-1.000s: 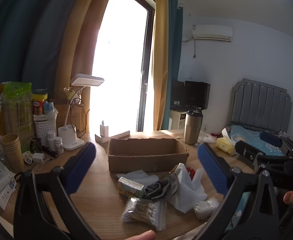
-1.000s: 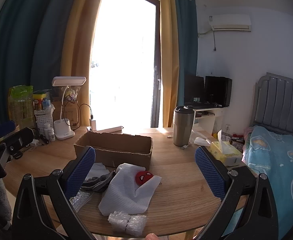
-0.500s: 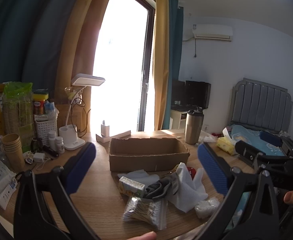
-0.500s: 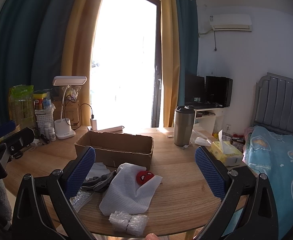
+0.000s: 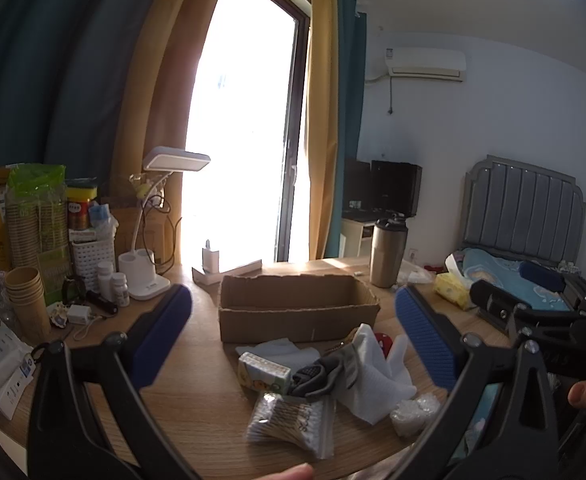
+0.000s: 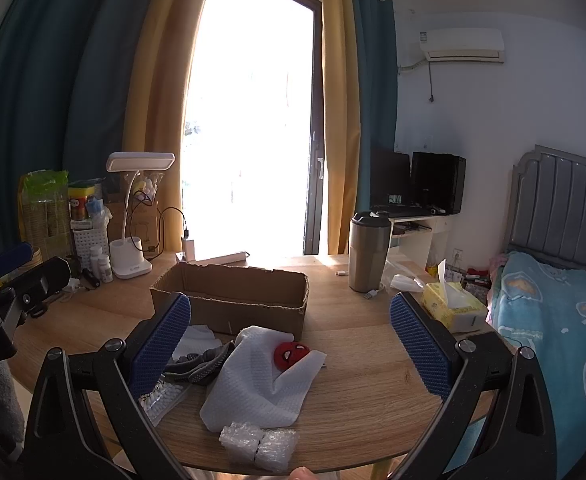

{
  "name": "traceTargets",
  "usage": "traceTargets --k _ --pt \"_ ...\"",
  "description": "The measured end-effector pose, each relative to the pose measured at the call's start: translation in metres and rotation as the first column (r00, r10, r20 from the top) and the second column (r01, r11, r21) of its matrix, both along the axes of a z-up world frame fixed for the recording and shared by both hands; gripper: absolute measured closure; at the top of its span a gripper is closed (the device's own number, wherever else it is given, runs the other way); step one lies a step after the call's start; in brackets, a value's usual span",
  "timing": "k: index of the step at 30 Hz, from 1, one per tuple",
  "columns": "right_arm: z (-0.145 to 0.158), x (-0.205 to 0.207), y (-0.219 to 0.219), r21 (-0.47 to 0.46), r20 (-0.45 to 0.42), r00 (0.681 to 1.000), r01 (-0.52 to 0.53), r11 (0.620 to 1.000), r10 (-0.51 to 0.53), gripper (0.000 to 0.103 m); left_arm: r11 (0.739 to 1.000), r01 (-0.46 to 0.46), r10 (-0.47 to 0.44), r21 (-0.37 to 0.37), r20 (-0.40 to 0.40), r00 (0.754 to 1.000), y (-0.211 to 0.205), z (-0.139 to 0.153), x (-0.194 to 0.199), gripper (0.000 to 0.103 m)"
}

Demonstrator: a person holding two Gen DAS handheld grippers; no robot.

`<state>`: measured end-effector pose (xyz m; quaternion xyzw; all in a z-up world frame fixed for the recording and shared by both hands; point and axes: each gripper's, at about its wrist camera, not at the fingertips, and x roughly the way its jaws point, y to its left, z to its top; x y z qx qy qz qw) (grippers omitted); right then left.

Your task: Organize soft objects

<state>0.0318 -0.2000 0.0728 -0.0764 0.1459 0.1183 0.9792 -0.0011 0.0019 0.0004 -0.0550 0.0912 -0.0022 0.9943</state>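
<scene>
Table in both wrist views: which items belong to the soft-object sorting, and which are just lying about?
Job items:
cardboard box
white cloth
grey sock
red ball
bubble wrap
cotton swab bag
small tissue pack

Lying about:
desk lamp
steel tumbler
tissue box
paper cups
pill bottles

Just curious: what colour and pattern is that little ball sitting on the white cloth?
The ball is red with a black web pattern and white eyes, clearest in the right wrist view.
</scene>
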Motion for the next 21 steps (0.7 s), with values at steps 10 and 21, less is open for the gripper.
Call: traceTargets --k 10,21 --pt "-0.003 0.002 0.002 0.002 -0.014 1.0 0.0 1.0 0.0 0.001 1.0 0.0 0.0 -0.001 -0.02 1.0 0.0 -0.006 0.0 0.0" --pt "-0.05 0.026 0.003 -0.043 -0.155 0.988 -0.023 0.999 0.016 0.001 0.999 0.013 -0.007 0.029 -0.194 0.981 0.002 -0.047 0.032 0.0"
